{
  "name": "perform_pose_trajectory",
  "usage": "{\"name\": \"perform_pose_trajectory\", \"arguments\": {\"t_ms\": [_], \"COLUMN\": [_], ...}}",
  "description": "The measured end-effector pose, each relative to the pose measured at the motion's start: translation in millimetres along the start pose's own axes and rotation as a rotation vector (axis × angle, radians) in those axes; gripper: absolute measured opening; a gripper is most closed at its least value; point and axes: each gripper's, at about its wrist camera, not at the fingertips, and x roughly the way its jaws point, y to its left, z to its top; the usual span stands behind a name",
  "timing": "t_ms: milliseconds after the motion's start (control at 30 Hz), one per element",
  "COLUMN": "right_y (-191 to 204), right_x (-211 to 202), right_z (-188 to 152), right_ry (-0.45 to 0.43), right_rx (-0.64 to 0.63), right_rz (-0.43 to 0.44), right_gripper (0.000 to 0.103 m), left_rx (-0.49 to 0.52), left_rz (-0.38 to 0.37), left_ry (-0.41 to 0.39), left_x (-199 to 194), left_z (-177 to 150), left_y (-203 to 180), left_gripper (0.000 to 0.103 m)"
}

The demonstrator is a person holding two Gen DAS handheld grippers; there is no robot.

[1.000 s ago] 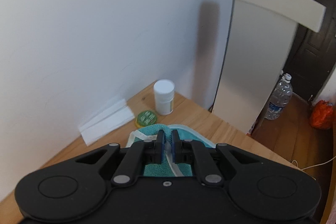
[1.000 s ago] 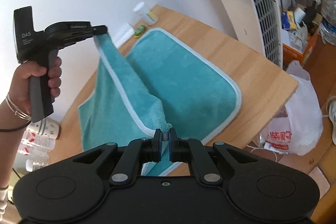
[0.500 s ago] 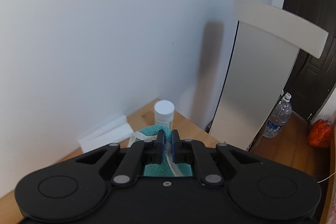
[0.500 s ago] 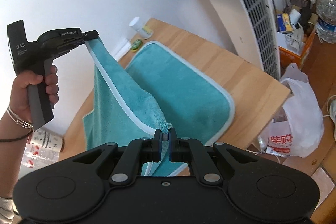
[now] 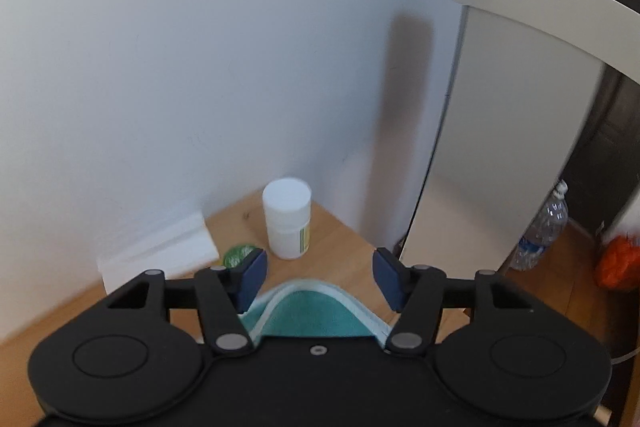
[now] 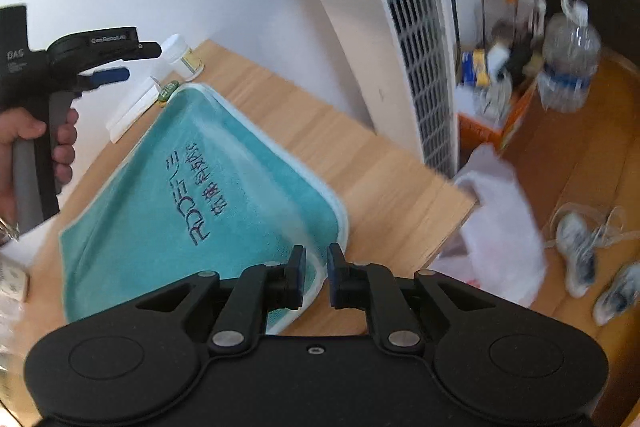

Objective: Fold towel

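**Item: towel, folded once, both tools released**

- Towel (image 6: 192,195): teal, white-edged, lying doubled flat on the worktop (image 6: 384,187), printed side up.
- Left hand-held gripper (image 6: 132,61): jaws wide apart, empty, above the far corner.
- Right hand-held gripper (image 6: 316,275): jaws slightly apart, holding nothing, over the near corner.
- Bottle (image 5: 287,219), green lid (image 5: 239,255) and white paper (image 5: 160,251): close beside the far edge.
- Risk: a second fold could drag the cloth into the bottle, or leave the edges uneven if only one layer is caught.
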Motion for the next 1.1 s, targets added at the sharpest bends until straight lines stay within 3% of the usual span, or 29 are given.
{"name": "perform_pose_trajectory", "arguments": {"t_ms": [300, 400, 533, 600, 633, 667, 767, 900, 1100], "right_y": [13.4, 15.9, 11.2, 11.7, 11.2, 11.6, 14.8, 23.3, 25.5], "right_x": [11.7, 19.3, 32.5, 37.1, 39.1, 40.4, 37.0, 30.9, 27.2], "right_z": [4.6, 9.5, 13.3, 14.1, 15.2, 17.1, 25.6, 38.3, 43.4], "right_ry": [0.020, 0.022, 0.066, 0.102, 0.109, 0.107, 0.070, 0.042, 0.023], "right_rx": [-0.092, -0.118, -0.114, -0.130, -0.131, -0.134, -0.156, -0.198, -0.241], "right_rz": [-0.026, -0.069, -0.072, -0.048, -0.044, -0.048, -0.064, -0.060, -0.084], "right_gripper": [0.015, 0.027, 0.029, 0.026, 0.010, 0.004, 0.004, 0.004, 0.004], "left_rx": [0.064, 0.060, 0.077, 0.061, 0.053, 0.045, 0.020, 0.070, 0.213], "left_rz": [0.081, 0.094, 0.146, 0.150, 0.166, 0.181, 0.206, 0.274, 0.245], "left_ry": [0.067, 0.088, 0.103, 0.123, 0.129, 0.132, 0.139, 0.124, 0.103], "left_x": [-10.6, -18.3, -29.3, -33.3, -33.6, -35.0, -40.2, -43.6, -22.7], "left_z": [-34.4, -47.2, -65.5, -72.1, -74.7, -76.4, -79.4, -87.9, -75.9], "left_y": [23.5, 35.8, 49.6, 59.1, 65.7, 70.7, 83.5, 97.2, 102.9], "left_gripper": [0.060, 0.060, 0.060, 0.060, 0.060, 0.060, 0.060, 0.060, 0.063]}}
